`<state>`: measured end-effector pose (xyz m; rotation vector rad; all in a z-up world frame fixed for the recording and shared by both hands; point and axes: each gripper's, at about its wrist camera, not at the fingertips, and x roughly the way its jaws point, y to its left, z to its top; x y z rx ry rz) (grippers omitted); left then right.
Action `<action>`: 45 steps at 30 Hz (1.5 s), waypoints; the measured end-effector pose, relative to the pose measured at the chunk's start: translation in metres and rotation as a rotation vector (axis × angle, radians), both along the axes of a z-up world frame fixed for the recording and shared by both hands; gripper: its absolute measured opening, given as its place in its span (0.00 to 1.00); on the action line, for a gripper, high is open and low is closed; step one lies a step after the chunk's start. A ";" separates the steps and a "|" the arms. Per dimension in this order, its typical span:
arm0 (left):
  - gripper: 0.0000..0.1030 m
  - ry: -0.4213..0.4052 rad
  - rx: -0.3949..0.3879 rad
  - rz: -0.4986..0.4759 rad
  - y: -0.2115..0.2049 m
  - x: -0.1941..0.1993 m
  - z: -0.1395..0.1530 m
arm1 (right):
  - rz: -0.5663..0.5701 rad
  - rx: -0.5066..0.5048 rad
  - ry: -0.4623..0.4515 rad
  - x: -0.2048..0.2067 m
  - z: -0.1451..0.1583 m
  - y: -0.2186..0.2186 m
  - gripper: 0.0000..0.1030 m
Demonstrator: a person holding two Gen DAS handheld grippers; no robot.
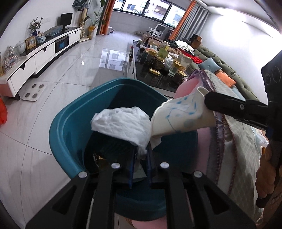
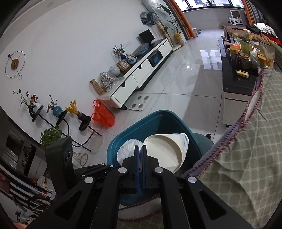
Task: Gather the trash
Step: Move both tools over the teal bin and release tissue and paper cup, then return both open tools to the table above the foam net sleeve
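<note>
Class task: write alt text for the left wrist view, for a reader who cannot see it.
Two grippers hold trash over a teal bin: the left gripper pinches a crumpled white tissue, and the right gripper, reaching in from the right, clamps the rim of a squashed paper cup. Behind lie a tiled floor and a cluttered dark table.

Daylight is pouring in through the far windows [image 1: 155, 10], blowing them out to white. The glossy floor [image 1: 70, 74] is throwing back a bright window reflection, and glare is washing out the right wall [image 1: 246, 30] in the left view. Both fisheye pictures are bending straight lines hard toward the edges, with black vignetting filling the corners. The bin [image 1: 70, 123] is sitting in soft shade; its inside is going dark. Focus is holding fairly sharp throughout.
</note>
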<state>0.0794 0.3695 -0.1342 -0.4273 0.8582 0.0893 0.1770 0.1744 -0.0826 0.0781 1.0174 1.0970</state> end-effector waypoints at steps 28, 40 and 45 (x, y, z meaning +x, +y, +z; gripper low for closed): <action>0.63 -0.337 0.084 -0.158 -0.095 -0.055 0.091 | -0.124 0.115 -0.245 -0.052 0.079 -0.149 0.52; 0.63 -0.336 0.075 -0.526 -0.242 -0.017 0.089 | -0.389 0.062 -0.282 -0.076 0.077 -0.296 0.56; 0.63 -0.311 0.093 -0.613 -0.291 0.002 0.087 | -0.514 0.055 -0.263 -0.081 0.071 -0.352 0.56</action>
